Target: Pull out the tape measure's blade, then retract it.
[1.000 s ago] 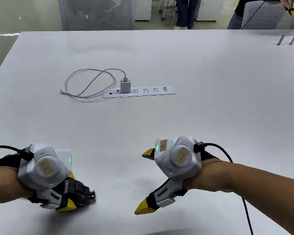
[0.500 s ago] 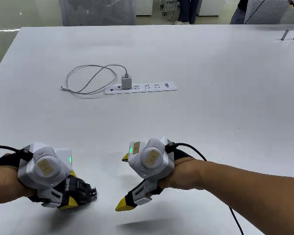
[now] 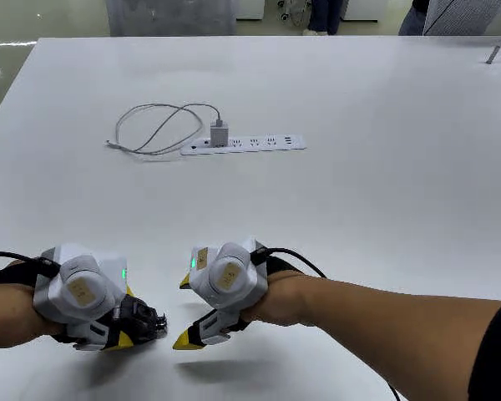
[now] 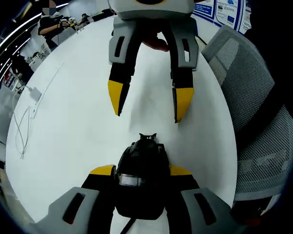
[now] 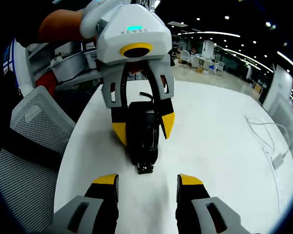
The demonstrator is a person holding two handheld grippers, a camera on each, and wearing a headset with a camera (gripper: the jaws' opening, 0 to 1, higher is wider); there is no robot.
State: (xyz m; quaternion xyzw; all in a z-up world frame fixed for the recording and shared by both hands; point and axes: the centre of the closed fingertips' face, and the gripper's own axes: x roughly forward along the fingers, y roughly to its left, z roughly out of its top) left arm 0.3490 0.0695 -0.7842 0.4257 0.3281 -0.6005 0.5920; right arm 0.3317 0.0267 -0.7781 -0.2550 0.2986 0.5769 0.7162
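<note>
**Tape measure gripped, blade hook not yet caught**

Tape measure (image 4: 139, 180) sits at the near edge of the table (image 3: 359, 209), its dark case pinched between the jaws of your left gripper (image 4: 141, 170). The small blade hook (image 4: 147, 137) pokes out of the case's nose toward your other hand. Your right gripper (image 5: 148, 180) faces it, jaws spread wide, with the hook (image 5: 145, 169) lying just ahead of the gap and touching neither tip.

The hook is a tiny target. If you close too early or slightly off line, you will likely nip the case nose or nothing at all. A pull that is not straight along the blade could twist the case out of your left hold. On the way back, letting go of the blade at once may make it whip in. Farther off, the power strip (image 3: 250, 144) and its looped cable (image 3: 154, 129) lie well clear.
</note>
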